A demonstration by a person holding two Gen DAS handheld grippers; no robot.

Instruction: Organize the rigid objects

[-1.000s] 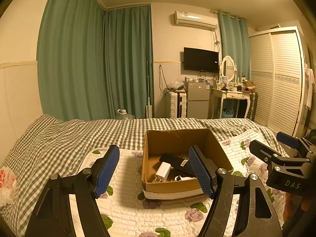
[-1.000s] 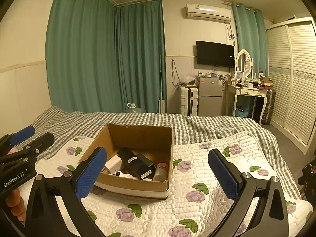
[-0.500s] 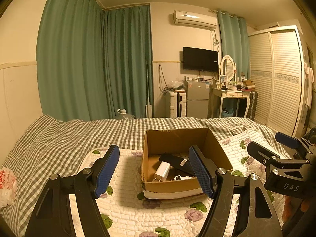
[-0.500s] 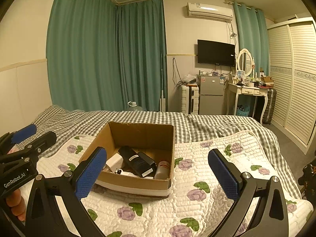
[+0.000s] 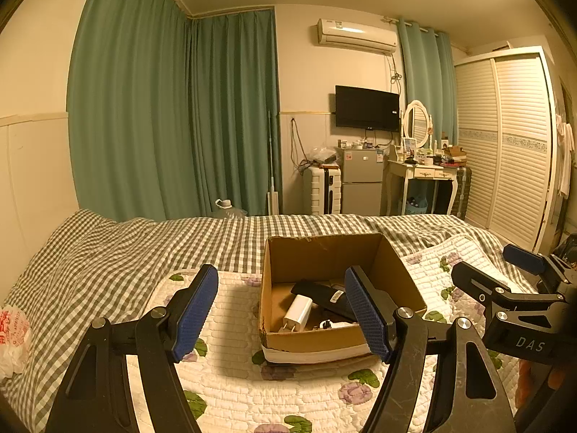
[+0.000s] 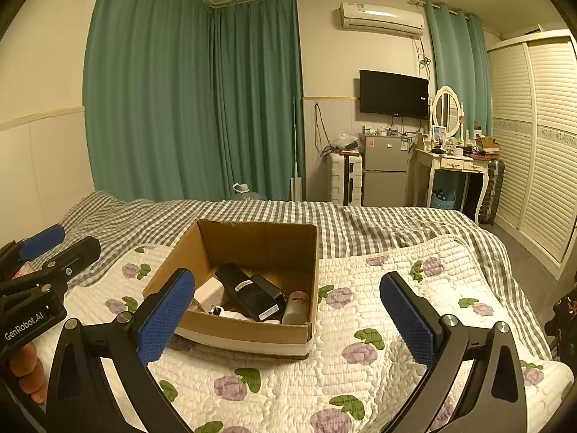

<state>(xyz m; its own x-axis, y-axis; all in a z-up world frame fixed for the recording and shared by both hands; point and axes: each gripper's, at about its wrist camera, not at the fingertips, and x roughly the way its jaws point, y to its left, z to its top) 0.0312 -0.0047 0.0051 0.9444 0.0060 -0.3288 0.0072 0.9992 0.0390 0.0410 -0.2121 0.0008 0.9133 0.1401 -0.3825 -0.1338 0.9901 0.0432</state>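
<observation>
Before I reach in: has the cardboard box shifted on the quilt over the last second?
No. The cardboard box sits by the same purple flower on the quilt.

Cardboard box (image 5: 288,339) contents partly hidden behind its near wall, black device label (image 6: 242,285) too small to read, plastic bag (image 5: 12,339) cut off at frame edge

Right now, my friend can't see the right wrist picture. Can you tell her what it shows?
An open cardboard box sits on a flowery quilt on a bed, holding a black device, a white charger and a small white bottle. The open right gripper hovers in front, empty, with the left gripper at the left edge.
</observation>
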